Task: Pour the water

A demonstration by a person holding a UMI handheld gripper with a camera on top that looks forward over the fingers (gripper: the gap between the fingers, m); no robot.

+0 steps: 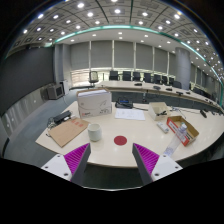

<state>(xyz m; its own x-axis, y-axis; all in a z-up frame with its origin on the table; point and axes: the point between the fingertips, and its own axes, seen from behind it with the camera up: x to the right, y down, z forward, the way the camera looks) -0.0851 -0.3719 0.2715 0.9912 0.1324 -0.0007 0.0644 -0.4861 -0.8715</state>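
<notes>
Gripper [110, 160]: 1, hand-held, raised above table; fingers spread wide, nothing btwn them. 2 magenta pads [77, 156], one per finger, facing inward.

Table [120, 153]: 1, light-coloured top, directly ahead of and below fingers.

Cup [95, 131]: 1, white, upright on table, just ahead of fingers and a bit to their left side; not touched. Contents can't be seen.

Red disc [121, 141]: 1, flat on table, just ahead of fingers, near centre line, to right of cup, apart from it.

Board [69, 132]: 1, flat, brownish, on table left of cup, beyond left finger.

White box [95, 102]: 1, large, on table well beyond cup.

Box w/ reddish-orange sides [182, 128]: 1, ahead of right finger and off to that side; contents too small to tell.

Paper sheet [129, 114]: 1, on table beyond red disc.

Chairs [94, 77]: several, dark, along far desks; exact count unclear.
</notes>
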